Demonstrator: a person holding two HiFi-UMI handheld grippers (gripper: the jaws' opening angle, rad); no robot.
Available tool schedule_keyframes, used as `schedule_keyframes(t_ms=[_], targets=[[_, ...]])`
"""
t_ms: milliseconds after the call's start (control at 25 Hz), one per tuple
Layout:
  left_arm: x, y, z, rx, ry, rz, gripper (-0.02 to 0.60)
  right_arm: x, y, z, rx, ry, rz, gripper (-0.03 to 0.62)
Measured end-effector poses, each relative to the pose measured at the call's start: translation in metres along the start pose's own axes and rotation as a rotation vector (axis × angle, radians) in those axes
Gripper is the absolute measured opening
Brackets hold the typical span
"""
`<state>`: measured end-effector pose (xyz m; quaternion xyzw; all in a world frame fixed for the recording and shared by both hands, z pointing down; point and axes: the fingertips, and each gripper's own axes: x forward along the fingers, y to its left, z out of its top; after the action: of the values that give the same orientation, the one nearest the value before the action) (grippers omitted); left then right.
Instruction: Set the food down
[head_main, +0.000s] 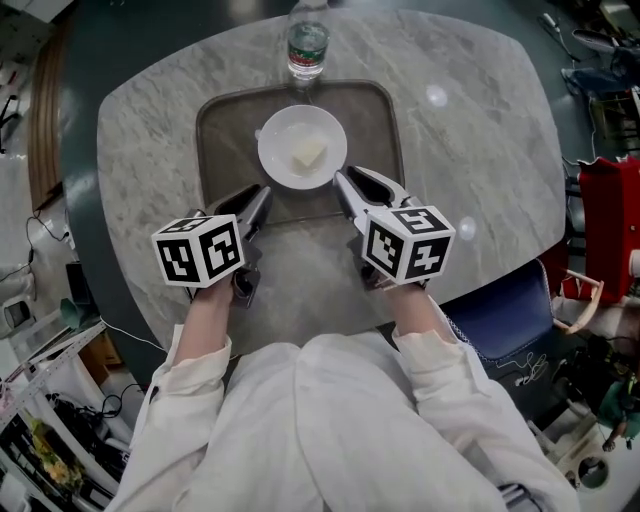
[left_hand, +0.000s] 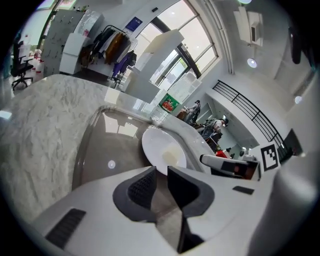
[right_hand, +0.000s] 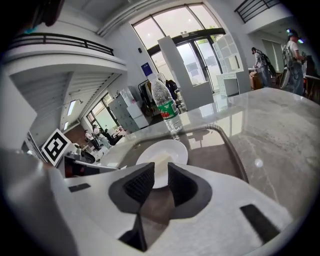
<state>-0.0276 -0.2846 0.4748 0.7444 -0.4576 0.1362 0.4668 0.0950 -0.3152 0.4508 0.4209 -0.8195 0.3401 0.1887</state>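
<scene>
- Left gripper (left_hand: 161, 171): jaws released, a narrow gap between the pads with nothing in it; its tips sit by the white plate's (head_main: 280, 140) 7 o'clock rim; a careless swing inward could knock that rim and send the plate skating across the tray.
- Right gripper (right_hand: 161, 170): likewise slack and empty, tips just beside the plate's 4 o'clock edge; a nudge from both sides at once could tip or spin the plate.
- The pale block of food (head_main: 308, 154) lies loose at the plate's centre, set down by the look of it; any jolt to the plate could slide it off.
- The tray (head_main: 215, 115) looks glossy; the plate may slip readily on it.
- The water bottle (head_main: 307, 45) stands at 12 o'clock, at the tray's far edge; a shoved plate or a forward reach could topple it onto the marble table (head_main: 480, 130).
</scene>
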Motion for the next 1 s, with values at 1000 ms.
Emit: schedule_keyframes(t_ms=[1000], targets=[[-0.179,-0.073,-0.054,0.192,-0.214,-0.493,0.026,-0.12,0.165,-0.037,-0.042,-0.305,0.076,0.003]])
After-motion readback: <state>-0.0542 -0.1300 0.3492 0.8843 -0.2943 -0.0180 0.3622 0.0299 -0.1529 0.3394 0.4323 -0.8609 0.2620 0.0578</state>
